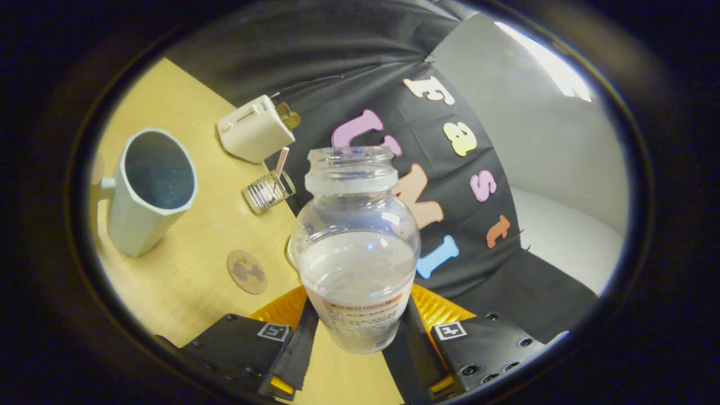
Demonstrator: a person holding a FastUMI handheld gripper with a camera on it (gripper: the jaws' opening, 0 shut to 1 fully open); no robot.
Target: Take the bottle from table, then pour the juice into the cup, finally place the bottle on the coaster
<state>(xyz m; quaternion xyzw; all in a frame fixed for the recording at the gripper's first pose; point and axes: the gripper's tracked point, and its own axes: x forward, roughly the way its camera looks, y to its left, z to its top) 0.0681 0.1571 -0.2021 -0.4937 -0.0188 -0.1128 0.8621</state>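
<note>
The table (185, 270) under me is pale yellowish wood with a faint grain, and it sits tilted in my view, the whole scene leaning; its far edge meets the black cloth wall (337, 62) of the booth, and past the cloth a plain grey-white room wall (540, 140) shows, with a bright strip of light (548, 62) high on it and a paler surface below; my claw (360, 332) is clenched on the bottle (357, 247), one finger pressing each side of its lower body, so the bottle is up between my fingers rather than standing on the wood; it is a clear glass jar-shaped bottle with a wide open mouth and no cap, and a cloudy whitish liquid fills roughly its lower half, the surface lying a little slanted; a label (363, 318) with an orange band wraps the base, printed in small characters that I cannot make out, though something like "100" seems to sit in the band; beyond my fingers, off to one side, a light grey-green faceted cup (147, 191) with a handle stands on the table, dark inside; a small round brownish coaster (247, 271) lies flat between the cup and the bottle, apart from both; farther back sit a cream toaster (254, 129) near the cloth and a little ribbed glass (269, 191) holding a striped straw (281, 161).
</note>
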